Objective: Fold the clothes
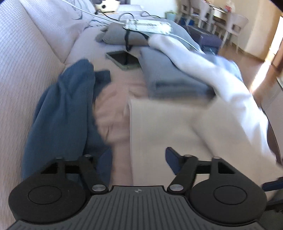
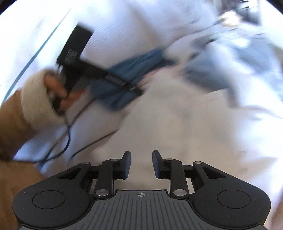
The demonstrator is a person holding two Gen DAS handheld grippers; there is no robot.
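In the left wrist view my left gripper [image 1: 138, 162] is open, with only the sofa seat and the edge of a white cloth [image 1: 176, 123] beneath its fingers. A crumpled blue garment [image 1: 67, 106] lies to its left against the sofa back. In the right wrist view my right gripper [image 2: 141, 162] stands open over the blurred white cloth [image 2: 168, 127], nothing between its pads. Farther on, a hand [image 2: 58, 88] in a fleece cuff holds the other gripper's black body [image 2: 74, 58] over the blue garment [image 2: 127, 74].
A folded grey stack [image 1: 168, 77] sits ahead on the sofa with a white garment [image 1: 212, 74] draped over it. A dark phone [image 1: 123, 59], another grey pile [image 1: 120, 35] and cables lie behind. Chairs and a table [image 1: 221, 16] stand beyond the sofa's right edge.
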